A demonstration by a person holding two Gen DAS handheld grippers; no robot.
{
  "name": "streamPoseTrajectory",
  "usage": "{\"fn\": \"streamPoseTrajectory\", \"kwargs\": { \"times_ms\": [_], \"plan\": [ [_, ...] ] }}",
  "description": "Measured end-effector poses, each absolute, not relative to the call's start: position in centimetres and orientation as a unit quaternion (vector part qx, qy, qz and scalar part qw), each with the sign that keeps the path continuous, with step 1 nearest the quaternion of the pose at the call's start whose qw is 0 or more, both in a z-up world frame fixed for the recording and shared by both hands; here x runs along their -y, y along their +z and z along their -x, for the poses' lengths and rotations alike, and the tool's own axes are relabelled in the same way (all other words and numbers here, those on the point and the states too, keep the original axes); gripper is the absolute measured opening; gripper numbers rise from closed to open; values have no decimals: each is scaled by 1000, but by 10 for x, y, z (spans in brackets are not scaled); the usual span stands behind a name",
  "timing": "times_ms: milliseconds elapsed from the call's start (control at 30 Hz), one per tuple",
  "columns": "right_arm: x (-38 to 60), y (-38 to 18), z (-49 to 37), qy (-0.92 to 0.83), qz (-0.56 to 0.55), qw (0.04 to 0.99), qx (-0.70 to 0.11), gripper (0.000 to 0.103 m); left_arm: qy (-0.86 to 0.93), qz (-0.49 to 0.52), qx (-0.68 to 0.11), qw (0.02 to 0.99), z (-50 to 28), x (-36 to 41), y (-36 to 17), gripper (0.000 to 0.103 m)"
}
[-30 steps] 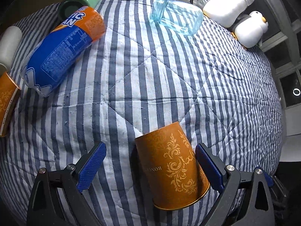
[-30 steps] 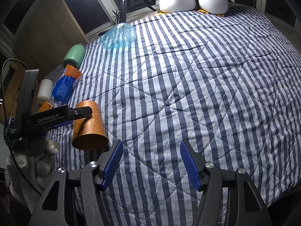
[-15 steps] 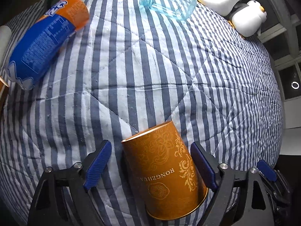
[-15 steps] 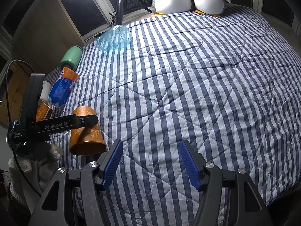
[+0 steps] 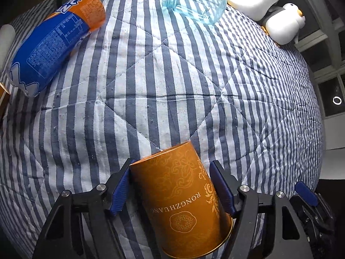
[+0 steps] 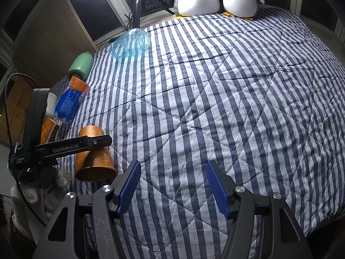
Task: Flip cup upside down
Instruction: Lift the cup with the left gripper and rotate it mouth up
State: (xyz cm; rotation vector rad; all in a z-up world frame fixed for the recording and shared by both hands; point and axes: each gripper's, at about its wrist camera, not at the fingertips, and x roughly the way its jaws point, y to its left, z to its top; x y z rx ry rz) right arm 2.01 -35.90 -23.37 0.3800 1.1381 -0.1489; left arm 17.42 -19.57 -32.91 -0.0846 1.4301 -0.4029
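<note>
My left gripper [image 5: 170, 186] clamps the orange cup [image 5: 183, 200] at 6 o'clock, right gripper [image 6: 173, 186] gapes empty; next I judge a lift and wrist roll.

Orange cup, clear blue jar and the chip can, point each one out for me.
Orange cup [image 5: 183, 196]: left wrist view, middle of its patterned side.
Clear blue jar [image 5: 194, 2]: left wrist view, middle of its glass body.
Chip can [image 5: 51, 43]: left wrist view, blue label on its side.

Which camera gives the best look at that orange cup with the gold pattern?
The left wrist view: the orange cup fills the foreground between the left gripper pads, lettering readable. The right wrist view shows it small, partly behind that gripper.
</note>
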Motion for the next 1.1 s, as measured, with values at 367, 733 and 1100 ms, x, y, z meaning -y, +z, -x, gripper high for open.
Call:
{"fn": "streamPoseTrajectory", "kwargs": {
  "times_ms": [367,733,1100],
  "plan": [
    [353,-236,-24,-65,-174,821,-540,59,-179,39,-627,757,-166,175,-325,68],
    [352,-234,-23,-63,-173,825,-534,59,-185,32,-649,738,-165,181,-335,69],
    [353,-231,-16,-67,-177,826,-530,59,-181,37,-597,781,-157,167,-308,65]
  ]
}}
